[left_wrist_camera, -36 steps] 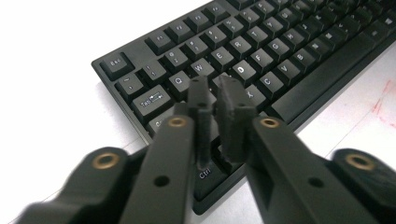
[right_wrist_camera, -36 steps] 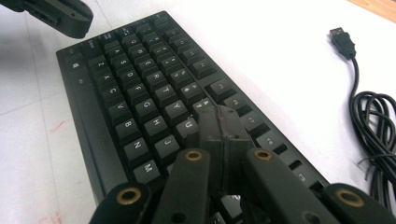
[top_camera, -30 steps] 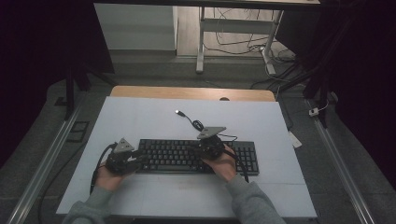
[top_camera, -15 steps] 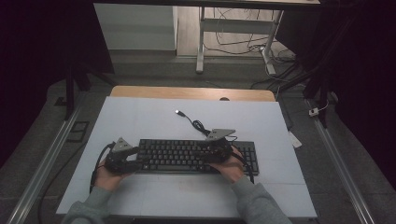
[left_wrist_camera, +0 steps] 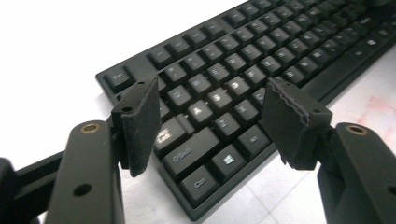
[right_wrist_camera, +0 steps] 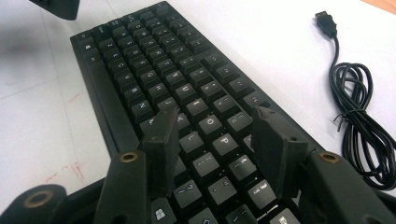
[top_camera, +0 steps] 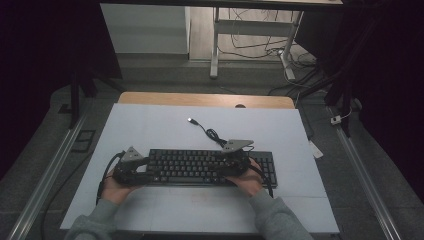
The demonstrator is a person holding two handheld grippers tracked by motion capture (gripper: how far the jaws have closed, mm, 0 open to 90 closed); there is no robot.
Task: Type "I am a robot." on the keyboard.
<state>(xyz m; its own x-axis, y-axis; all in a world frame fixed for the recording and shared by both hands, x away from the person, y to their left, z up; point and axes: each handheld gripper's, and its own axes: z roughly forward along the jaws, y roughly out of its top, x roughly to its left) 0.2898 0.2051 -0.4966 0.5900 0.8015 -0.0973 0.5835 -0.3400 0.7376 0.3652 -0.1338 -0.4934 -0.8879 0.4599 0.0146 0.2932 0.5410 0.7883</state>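
The white table [top_camera: 150, 125] is in front of you; the black keyboard [top_camera: 200, 167] lies flat on it near your edge, its cable [top_camera: 212, 134] coiled just behind; your left gripper [left_wrist_camera: 212, 114] hangs over the keyboard's left end, your right gripper [right_wrist_camera: 210, 149] over its right part; both jaws have just been opening and grip nothing.

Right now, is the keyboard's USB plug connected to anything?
No. The USB plug lies loose on the table, its coiled cable leading back to the keyboard.
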